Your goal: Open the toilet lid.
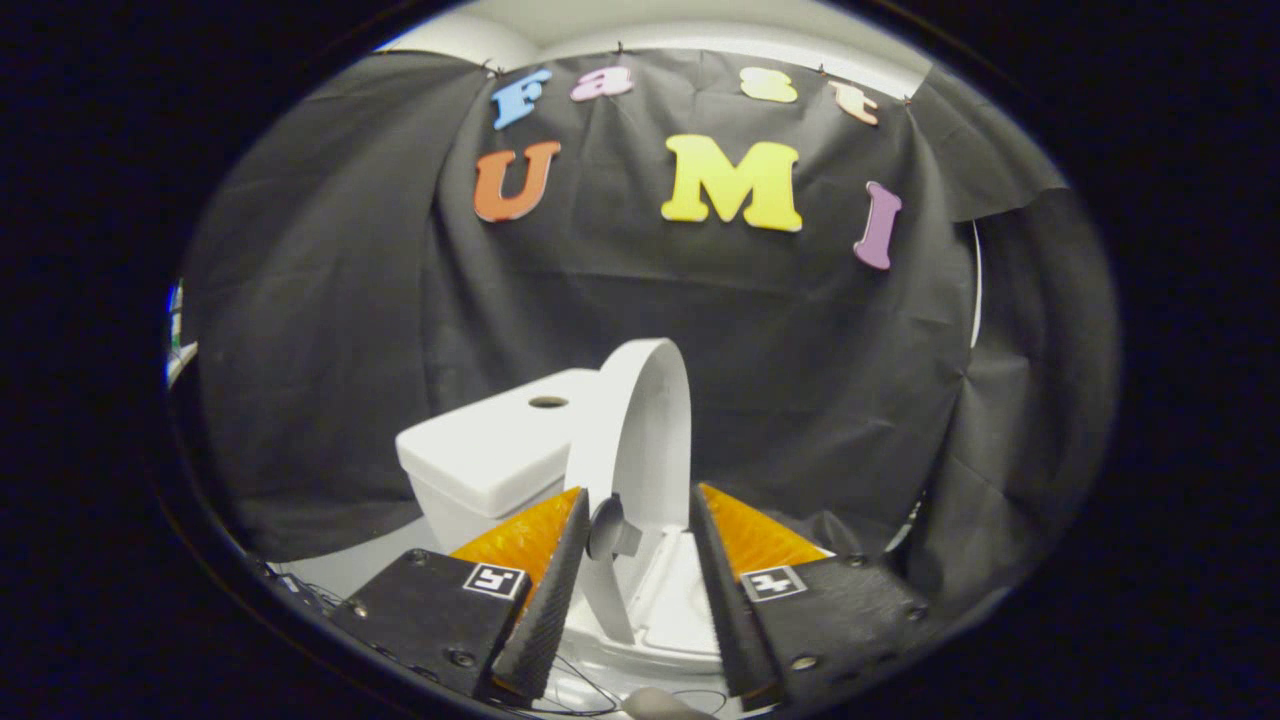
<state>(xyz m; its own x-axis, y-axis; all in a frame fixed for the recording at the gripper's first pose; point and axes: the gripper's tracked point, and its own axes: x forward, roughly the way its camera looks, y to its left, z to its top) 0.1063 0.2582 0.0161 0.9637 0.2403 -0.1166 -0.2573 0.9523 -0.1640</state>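
Note:
A small white toilet stands just ahead of my fingers. Its lid (645,430) is raised nearly upright and leans back toward the tank (490,450), with its inner face turned to the right. The seat and bowl (680,610) lie low between my fingers. My gripper (638,495) is open, with the fingers set wide apart on either side of the lid's lower part. I cannot tell whether either finger touches the lid. A grey bumper (607,530) on the lid shows beside the left finger.
The white tank has a round hole (548,402) in its top. Black cloth hangs close behind and to both sides of the toilet. A pale floor strip (350,570) shows to the left of the bowl. Thin wires (575,690) run below the fingers.

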